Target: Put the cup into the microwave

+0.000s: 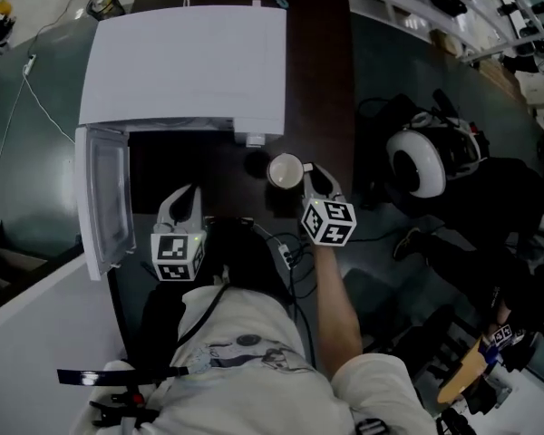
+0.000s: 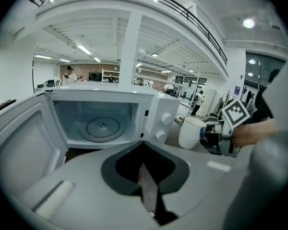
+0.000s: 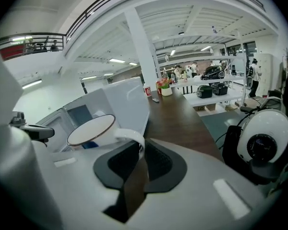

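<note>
One relation matters for the coming move: the cup (image 1: 286,171) is not in line with the microwave (image 1: 186,62) opening. It is in front of the control-panel end, close to the two knobs (image 2: 159,135), while the open cavity with its glass turntable (image 2: 102,126) lies further along the front, toward the hinge side. The door (image 1: 104,198) is swung fully out from that far end, so the mouth of the microwave is unobstructed.

The right gripper (image 1: 310,181) has the cup, its jaws clenched on the handle, which points away from the microwave and back toward the person. The cup's body is upright with its rim up, on the microwave side of the jaw tips. Whether its base is clear of the table (image 1: 317,89) is hard to tell, though it looks lifted.

The left gripper (image 1: 185,198) is squarely in front of the cavity, its jaws only slightly apart with nothing between them. It is nearer the opening, but the right one carries the load. By my reading, the cup needs to travel sideways along the microwave's front, past the knobs, and then go straight in over the turntable, with the left gripper drawn aside.
</note>
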Motion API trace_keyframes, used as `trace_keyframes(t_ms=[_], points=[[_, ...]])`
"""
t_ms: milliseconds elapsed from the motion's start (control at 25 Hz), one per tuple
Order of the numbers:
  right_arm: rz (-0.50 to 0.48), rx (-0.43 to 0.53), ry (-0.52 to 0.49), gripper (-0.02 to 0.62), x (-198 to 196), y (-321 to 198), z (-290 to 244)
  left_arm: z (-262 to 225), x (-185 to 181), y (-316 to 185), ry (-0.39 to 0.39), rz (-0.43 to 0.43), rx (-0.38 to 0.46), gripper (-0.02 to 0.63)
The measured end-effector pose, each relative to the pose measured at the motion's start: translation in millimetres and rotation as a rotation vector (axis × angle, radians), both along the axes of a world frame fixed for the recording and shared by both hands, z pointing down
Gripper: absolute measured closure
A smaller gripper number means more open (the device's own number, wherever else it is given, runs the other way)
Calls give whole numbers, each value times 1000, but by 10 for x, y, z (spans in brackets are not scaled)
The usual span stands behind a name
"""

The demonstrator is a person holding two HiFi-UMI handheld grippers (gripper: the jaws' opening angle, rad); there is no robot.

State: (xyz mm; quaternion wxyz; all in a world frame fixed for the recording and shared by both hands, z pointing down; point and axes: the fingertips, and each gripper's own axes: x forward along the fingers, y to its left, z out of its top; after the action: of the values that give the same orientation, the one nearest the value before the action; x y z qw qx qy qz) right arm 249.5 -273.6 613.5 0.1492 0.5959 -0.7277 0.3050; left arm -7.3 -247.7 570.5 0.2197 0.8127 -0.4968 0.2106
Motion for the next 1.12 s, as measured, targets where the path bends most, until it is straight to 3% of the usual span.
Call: trace_keyframes(t_ms=[360, 800, 1120], points=[[-44, 7, -55, 555, -724, 180, -271, -77, -131, -65, 76, -45, 31, 607], [-194, 40, -90, 555, -1756, -114, -425, 19, -828, 61, 71, -184, 16, 607], [-300, 30, -82, 555, -2399, -392, -244, 256, -1174, -79, 49, -226, -13, 607]])
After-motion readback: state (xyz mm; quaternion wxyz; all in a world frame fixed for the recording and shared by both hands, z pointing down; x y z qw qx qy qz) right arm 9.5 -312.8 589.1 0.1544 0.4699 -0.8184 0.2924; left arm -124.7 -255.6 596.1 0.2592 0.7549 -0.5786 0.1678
